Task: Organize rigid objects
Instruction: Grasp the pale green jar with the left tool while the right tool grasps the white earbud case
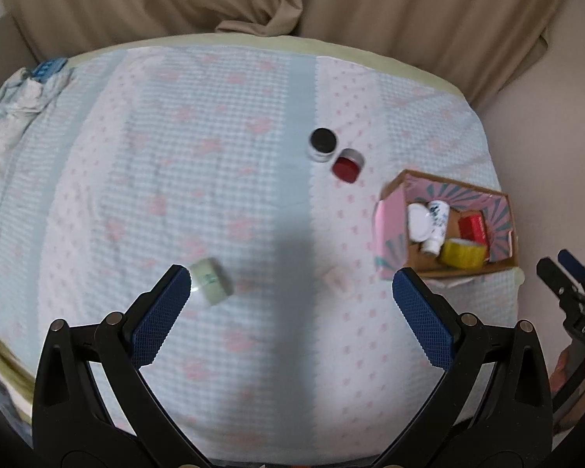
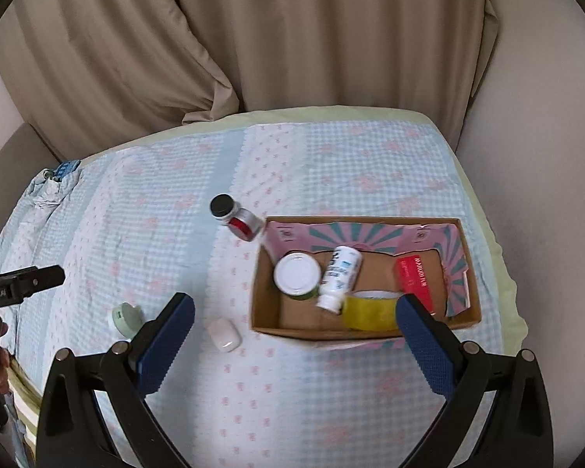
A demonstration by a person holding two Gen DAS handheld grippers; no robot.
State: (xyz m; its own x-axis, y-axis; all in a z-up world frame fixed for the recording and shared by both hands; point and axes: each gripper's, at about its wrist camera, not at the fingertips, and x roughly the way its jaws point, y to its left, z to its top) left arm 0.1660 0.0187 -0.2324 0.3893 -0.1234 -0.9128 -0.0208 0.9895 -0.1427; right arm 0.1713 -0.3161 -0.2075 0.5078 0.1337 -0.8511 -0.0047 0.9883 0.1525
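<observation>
A cardboard box with pink lining sits on the bed at the right. In it lie a white-lidded jar, a white bottle, a yellow tape roll and a red packet. Loose on the bed are a black-lidded jar, a red jar, a pale green jar and a small white case. My left gripper is open and empty above the bed, its left finger beside the green jar. My right gripper is open and empty before the box.
The bed is covered by a blue-and-pink patterned quilt. A bunched cloth lies at its far left corner. Beige curtains hang behind. The bed edge drops off right of the box.
</observation>
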